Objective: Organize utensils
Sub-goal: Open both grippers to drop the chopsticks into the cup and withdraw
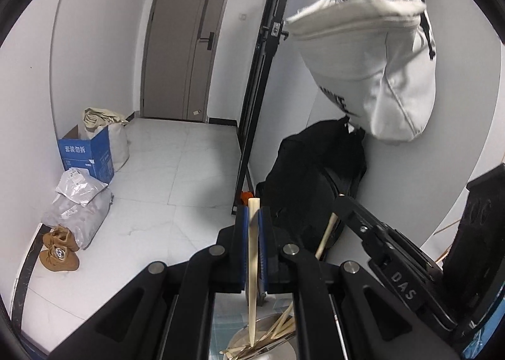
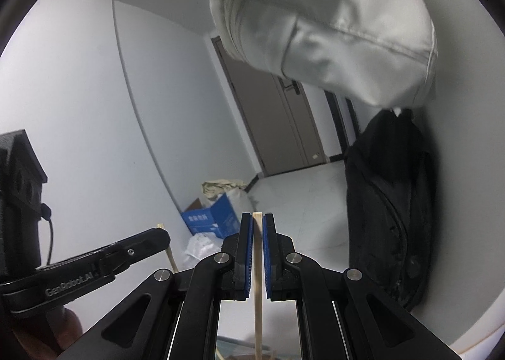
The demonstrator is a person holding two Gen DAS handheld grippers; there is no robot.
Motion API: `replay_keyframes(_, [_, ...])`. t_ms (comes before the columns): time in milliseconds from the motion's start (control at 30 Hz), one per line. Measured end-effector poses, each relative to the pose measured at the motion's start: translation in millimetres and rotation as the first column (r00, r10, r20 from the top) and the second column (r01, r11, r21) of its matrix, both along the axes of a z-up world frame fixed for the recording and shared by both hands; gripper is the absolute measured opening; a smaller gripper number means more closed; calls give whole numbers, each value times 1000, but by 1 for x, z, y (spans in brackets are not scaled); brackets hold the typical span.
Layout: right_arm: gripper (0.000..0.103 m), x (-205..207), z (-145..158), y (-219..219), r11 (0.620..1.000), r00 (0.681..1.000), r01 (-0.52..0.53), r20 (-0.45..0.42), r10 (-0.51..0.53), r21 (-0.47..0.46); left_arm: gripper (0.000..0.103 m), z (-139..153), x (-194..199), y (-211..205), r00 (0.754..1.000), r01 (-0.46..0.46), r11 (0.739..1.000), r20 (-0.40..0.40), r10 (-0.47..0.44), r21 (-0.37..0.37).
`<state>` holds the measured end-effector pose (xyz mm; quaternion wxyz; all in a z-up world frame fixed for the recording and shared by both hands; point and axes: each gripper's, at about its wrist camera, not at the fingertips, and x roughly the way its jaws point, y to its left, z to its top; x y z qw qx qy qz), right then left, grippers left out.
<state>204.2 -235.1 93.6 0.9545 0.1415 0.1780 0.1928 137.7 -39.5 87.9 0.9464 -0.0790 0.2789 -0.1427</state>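
Observation:
My left gripper (image 1: 253,211) is shut on a pale wooden chopstick (image 1: 252,265) that stands nearly upright between its blue pads. Its lower end hangs over a round metal container (image 1: 252,333) holding several more chopsticks (image 1: 281,325) at the bottom of the left wrist view. My right gripper (image 2: 258,218) is shut on another chopstick (image 2: 258,290), also upright. Each gripper shows in the other's view: the right one (image 1: 341,202) with its chopstick (image 1: 326,235), and the left one (image 2: 164,235) with its chopstick (image 2: 170,254).
A white bag (image 1: 375,60) hangs on the wall close ahead, with a black bag (image 1: 315,167) below it. Across the tiled floor (image 1: 176,177) stand a blue box (image 1: 86,155), grey parcels (image 1: 79,205) and brown shoes (image 1: 60,251), and a grey door (image 1: 186,44) is at the far end.

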Motion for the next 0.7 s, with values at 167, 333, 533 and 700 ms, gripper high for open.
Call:
replay_keyframes(167, [5, 6, -16, 1, 1000, 1000, 2, -11, -2, -3, 2, -7, 2, 1, 1000, 17, 1000, 0, -17, 0])
replay_keyframes(333, [5, 2, -23, 5, 999, 1000, -16, -13, 16, -32, 2, -13, 6, 0, 999, 36, 999, -13, -36, 1])
replay_keyframes(533, [5, -6, -32, 10, 996, 998, -59, -22, 58, -71, 2, -20, 6, -2, 996, 82, 997, -38, -82, -4])
replay_keyframes(700, [5, -20, -42, 9, 991, 994, -96, -51, 92, -90, 2, -30, 0, 1, 992, 110, 994, -66, -110, 0])
